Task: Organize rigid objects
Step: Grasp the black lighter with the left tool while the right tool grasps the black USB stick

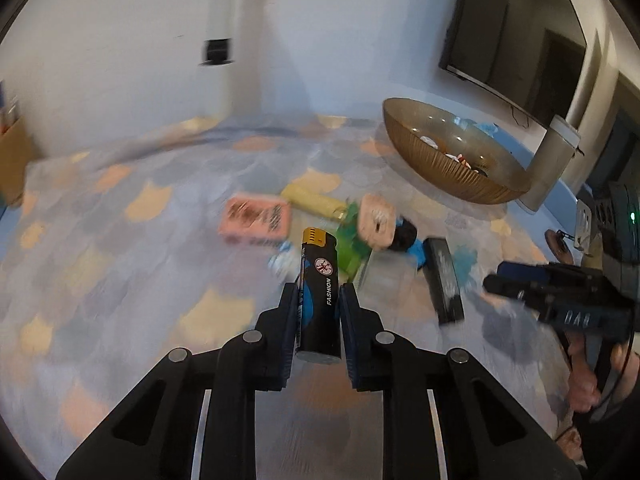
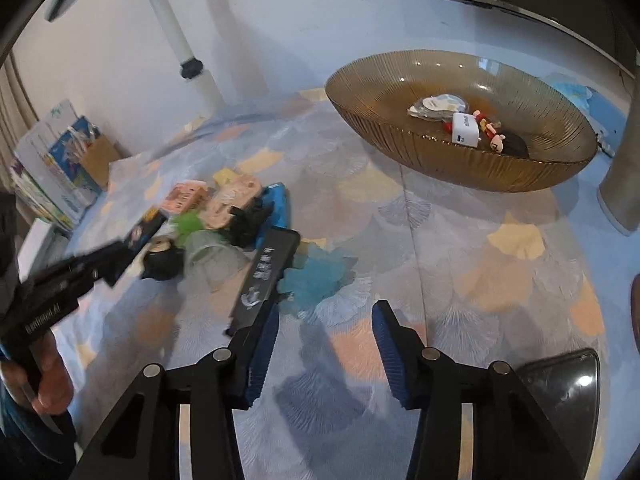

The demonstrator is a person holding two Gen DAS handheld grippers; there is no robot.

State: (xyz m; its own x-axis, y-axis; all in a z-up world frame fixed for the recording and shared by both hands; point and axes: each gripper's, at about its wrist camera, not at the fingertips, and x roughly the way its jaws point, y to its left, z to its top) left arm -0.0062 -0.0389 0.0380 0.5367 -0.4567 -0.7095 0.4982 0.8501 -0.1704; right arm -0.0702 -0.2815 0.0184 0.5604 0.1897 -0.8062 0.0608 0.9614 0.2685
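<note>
Table w/ the fan-pattern cloth fills most of both views. Big amber bowl sits upper right in the right wrist view, already holding a white box, a round pack and a few small bits. The pile of loose stuff lies mid-left: pink box, green thing, a long black case.

Step in hand, I'd say: carrying one item from pile to bowl. Next move prob. calls for swinging it up and right over the bowl rim, then letting go.

Left gripper, centre-bottom of its view, is clamped on a black lighter, gold cap pointing away, held above the table.

Right gripper stands part open, nothing between the pads; its left finger is just beside the case end, contact unclear.
</note>
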